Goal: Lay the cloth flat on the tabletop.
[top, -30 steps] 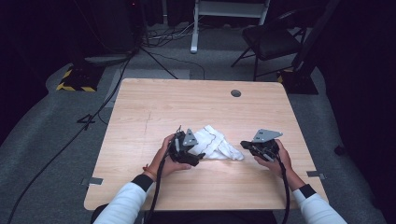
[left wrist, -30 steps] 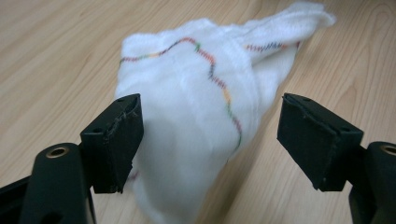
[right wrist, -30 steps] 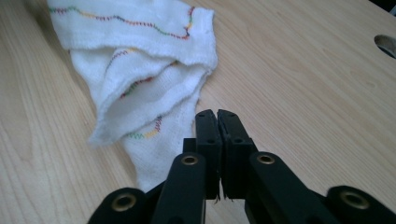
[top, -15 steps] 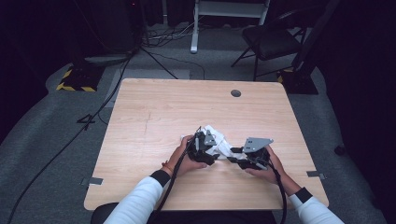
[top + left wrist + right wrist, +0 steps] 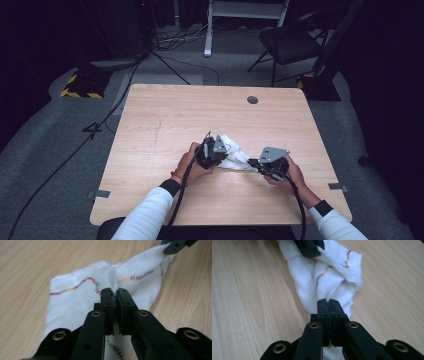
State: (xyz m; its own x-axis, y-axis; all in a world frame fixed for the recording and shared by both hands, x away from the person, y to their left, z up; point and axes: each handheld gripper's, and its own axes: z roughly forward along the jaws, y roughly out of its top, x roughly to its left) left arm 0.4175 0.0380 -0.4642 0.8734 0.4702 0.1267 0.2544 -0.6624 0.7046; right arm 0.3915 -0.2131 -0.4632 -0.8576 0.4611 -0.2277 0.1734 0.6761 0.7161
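Two grippers — left gripper (image 5: pixel 115 293) | right gripper (image 5: pixel 328 303) | jaws just closed, clamped on white cloth (image 5: pixel 235 156) (table (image 5: pixel 165 125)).

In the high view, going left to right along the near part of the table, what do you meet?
Left hand → left hand-held gripper → white cloth → right hand-held gripper → right hand.

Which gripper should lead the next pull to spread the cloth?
Probably right. The right gripper and left gripper are each shut on an edge of the white cloth, but the right has more bare table on its outer side.
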